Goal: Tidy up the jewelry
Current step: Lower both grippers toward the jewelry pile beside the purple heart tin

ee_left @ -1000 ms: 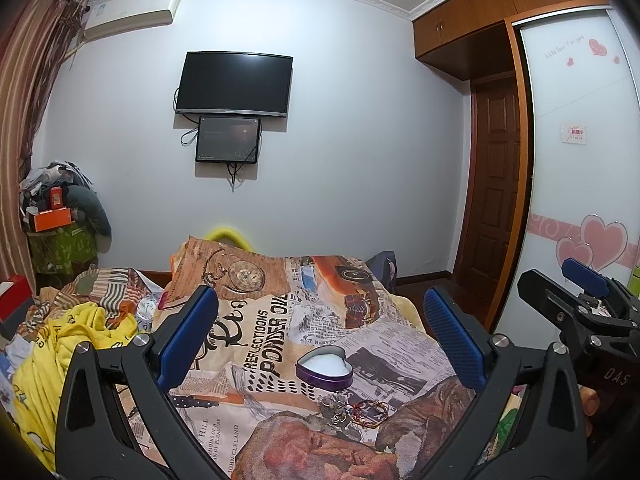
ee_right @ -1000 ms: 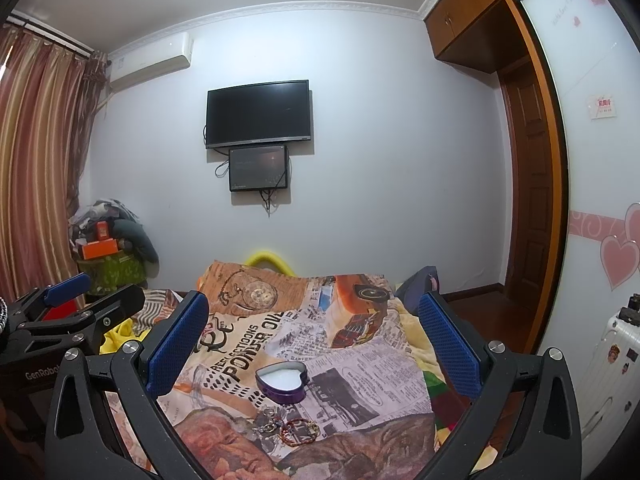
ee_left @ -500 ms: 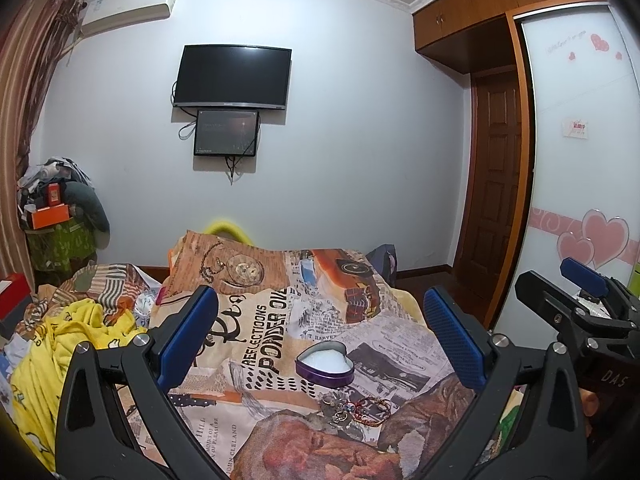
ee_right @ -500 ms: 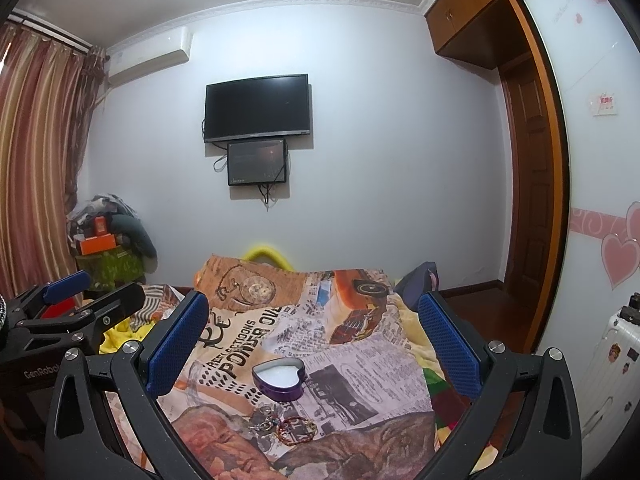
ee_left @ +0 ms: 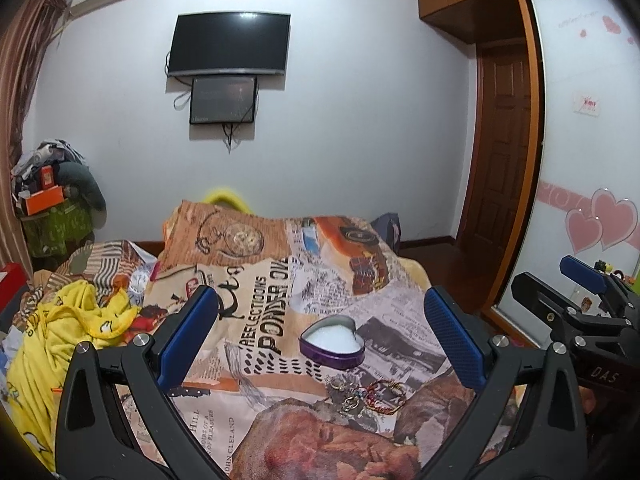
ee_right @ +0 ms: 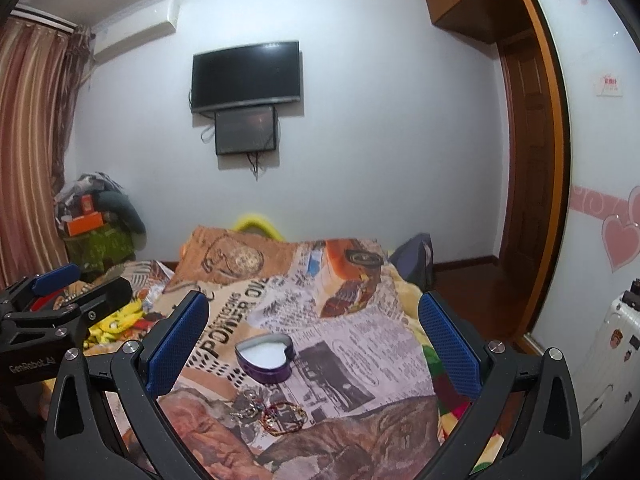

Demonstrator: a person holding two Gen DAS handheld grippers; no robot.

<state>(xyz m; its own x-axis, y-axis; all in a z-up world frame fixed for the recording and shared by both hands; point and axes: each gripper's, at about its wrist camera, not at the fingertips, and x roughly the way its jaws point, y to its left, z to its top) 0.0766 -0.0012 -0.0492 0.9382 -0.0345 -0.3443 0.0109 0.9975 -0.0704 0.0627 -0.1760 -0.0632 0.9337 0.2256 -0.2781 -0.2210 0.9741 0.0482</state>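
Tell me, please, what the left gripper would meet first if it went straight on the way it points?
Probably the heart tin on the bedspread: it sits between the open left gripper fingers, just ahead. Depth is unclear; it might land on the jewelry lying nearer.

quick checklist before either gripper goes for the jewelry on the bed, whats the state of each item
1. Purple heart-shaped tin open and upright on the printed bedspread: ok, no lid on it, white lining showing.
2. Small pile of bracelets and rings exposed on the cover, just nearer than the tin: ok.
3. Left gripper open and holding nothing: ok.
4. Right gripper open and holding nothing: ok.
5. Pieces separate enough to pick one at a time: cannot tell, they overlap and look tangled.
6. Grippers apart from each other: ok, each shows at the edge of the other's view, not touching.
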